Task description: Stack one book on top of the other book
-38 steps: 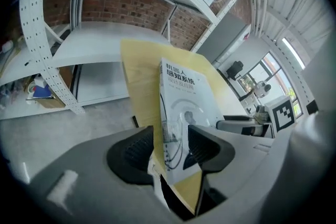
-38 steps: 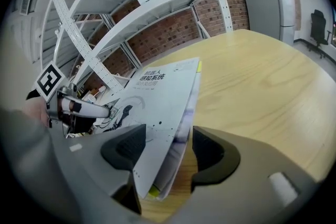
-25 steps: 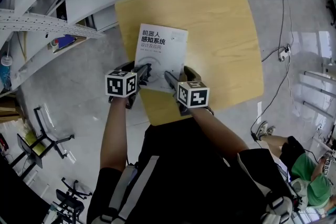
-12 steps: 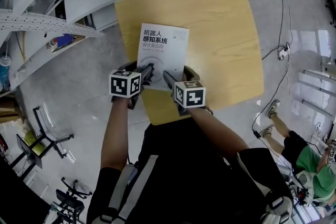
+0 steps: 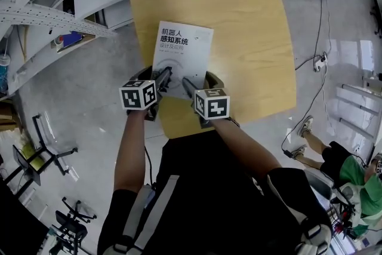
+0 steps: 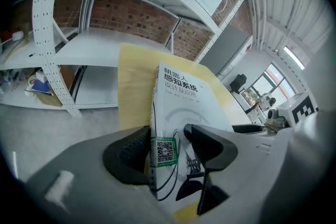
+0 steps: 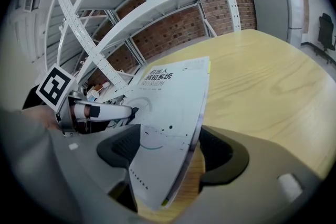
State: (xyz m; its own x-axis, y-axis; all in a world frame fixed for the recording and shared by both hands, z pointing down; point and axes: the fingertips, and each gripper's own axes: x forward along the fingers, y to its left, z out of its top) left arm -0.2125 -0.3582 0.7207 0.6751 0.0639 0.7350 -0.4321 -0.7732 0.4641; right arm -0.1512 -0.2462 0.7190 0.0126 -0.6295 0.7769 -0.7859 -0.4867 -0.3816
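Note:
A white book [image 5: 182, 57] with a printed cover lies on the left part of the yellow wooden table [image 5: 250, 27]. Only this one cover shows; I cannot tell whether another book lies under it. My left gripper [image 5: 162, 77] is at the book's near left corner. Its jaws are opening, with that corner [image 6: 184, 97] between the left gripper's [image 6: 165, 147] pads. My right gripper [image 5: 186, 85] is at the near right corner. In the right gripper view the book [image 7: 168, 92] sits between the right gripper's [image 7: 168, 152] jaws, and a strip of table shows beside one pad.
White metal shelving [image 5: 54, 21] stands to the left of the table and behind it. The table's near edge [image 5: 179, 131] lies just under both grippers. A person [image 5: 352, 170] sits on the grey floor at the lower right, near cables [image 5: 319, 60].
Both grippers stay at the book's near edge. The left gripper's marker cube has tilted slightly. The book has not visibly shifted on the table.

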